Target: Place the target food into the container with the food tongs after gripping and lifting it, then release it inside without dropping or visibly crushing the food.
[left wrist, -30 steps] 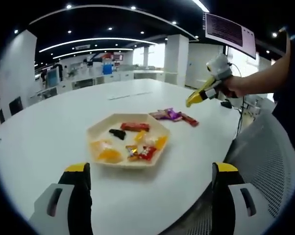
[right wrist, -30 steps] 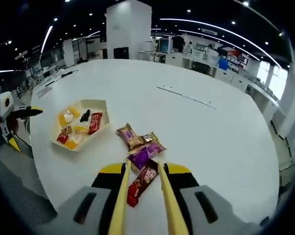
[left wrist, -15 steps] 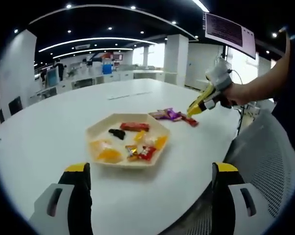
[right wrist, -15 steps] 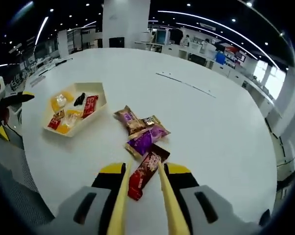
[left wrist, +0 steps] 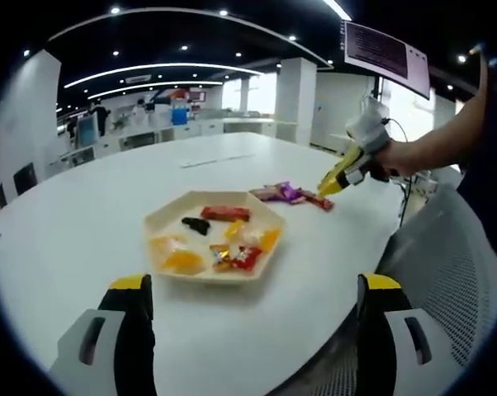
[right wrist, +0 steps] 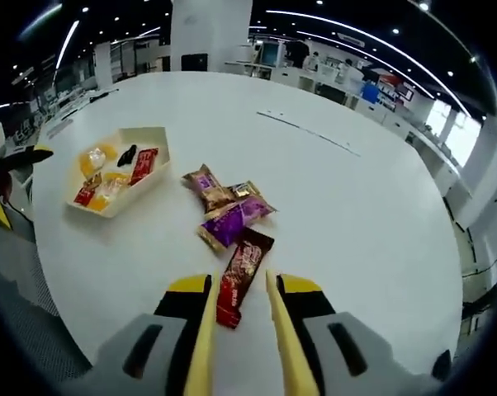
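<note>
Tongs (right wrist: pixel 236 330) are carried by the right hand-held gripper (right wrist: pixel 237 307), their yellow arms parted around the near end of a red snack bar (right wrist: pixel 241 275) lying flat on the worktop (right wrist: pixel 356 214), just beside the wrapper pile (right wrist: pixel 225 210). Nothing is clamped yet. The bar appears light, its wrapper slippery and crushable; a gentle grip across mid-length is advised. The tray (left wrist: pixel 158 224) sits well apart. The left hand-held gripper (left wrist: pixel 253 313) is held wide open, empty.
</note>
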{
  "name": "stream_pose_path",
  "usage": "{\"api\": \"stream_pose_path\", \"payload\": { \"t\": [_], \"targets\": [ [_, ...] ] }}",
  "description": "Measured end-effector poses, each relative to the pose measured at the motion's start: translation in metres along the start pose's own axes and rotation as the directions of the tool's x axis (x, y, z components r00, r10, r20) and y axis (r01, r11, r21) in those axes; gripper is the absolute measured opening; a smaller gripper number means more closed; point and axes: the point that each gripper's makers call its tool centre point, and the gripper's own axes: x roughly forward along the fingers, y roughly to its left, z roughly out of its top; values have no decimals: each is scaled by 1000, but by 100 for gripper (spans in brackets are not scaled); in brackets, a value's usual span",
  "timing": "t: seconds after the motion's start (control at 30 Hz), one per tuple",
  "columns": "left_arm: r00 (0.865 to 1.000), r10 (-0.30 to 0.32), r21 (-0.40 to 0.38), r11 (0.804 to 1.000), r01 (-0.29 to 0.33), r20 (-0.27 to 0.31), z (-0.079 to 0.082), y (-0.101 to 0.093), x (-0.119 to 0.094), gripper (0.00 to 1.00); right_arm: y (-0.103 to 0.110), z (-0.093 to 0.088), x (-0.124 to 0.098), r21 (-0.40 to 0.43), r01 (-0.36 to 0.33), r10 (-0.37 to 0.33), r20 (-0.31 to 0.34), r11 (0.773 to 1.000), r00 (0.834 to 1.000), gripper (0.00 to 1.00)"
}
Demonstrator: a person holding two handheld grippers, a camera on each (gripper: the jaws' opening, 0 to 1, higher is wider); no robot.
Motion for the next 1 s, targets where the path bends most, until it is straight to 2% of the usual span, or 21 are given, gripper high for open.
{"api": "stream_pose_path", "payload": {
  "t": [0.1, 0.23, 0.47, 0.53, 0.57, 0.6, 0.7, 0.77, 1.0],
  "targets": [
    [1000, 10, -10, 1000, -10, 2, 1, 2, -1, 99, 2, 6, 3, 63, -15, 14, 14, 998, 1000, 30],
    [1000, 10, -7, 1000, -10, 0, 0, 2, 0, 99, -1, 8, 9, 97, -3, 2, 6, 995, 1000, 30],
    [1000, 7, -6, 1000, -7, -3, -1, 1, 0, 99, 3, -1, 19, 93, -10, 13, -24, 996, 1000, 30],
    [1000, 6, -6, 1000, -6, -4, -1, 1, 0, 99, 7, 7, 20, 97, -40, 37, 35, 994, 999, 29],
    [1000, 6, -6, 1000, -6, -4, -1, 1, 0, 99, 5, 10, 18, 86, -30, 25, 53, 996, 998, 29],
    [1000, 7, -5, 1000, -7, -4, -1, 1, 0, 99, 4, 8, 18, 84, -23, 20, 37, 996, 999, 29],
    [1000, 5, -8, 1000, -6, -5, -1, 1, 0, 99, 5, 11, 20, 63, -38, 35, 49, 997, 998, 29],
    [1000, 3, -7, 1000, -3, -7, -1, 1, 0, 99, 4, 11, 20, 90, -43, 39, 46, 995, 998, 29],
    [1000, 3, -9, 1000, -3, -8, -1, 1, 0, 99, 4, 0, 15, 105, -40, 38, 20, 994, 999, 29]
  ]
}}
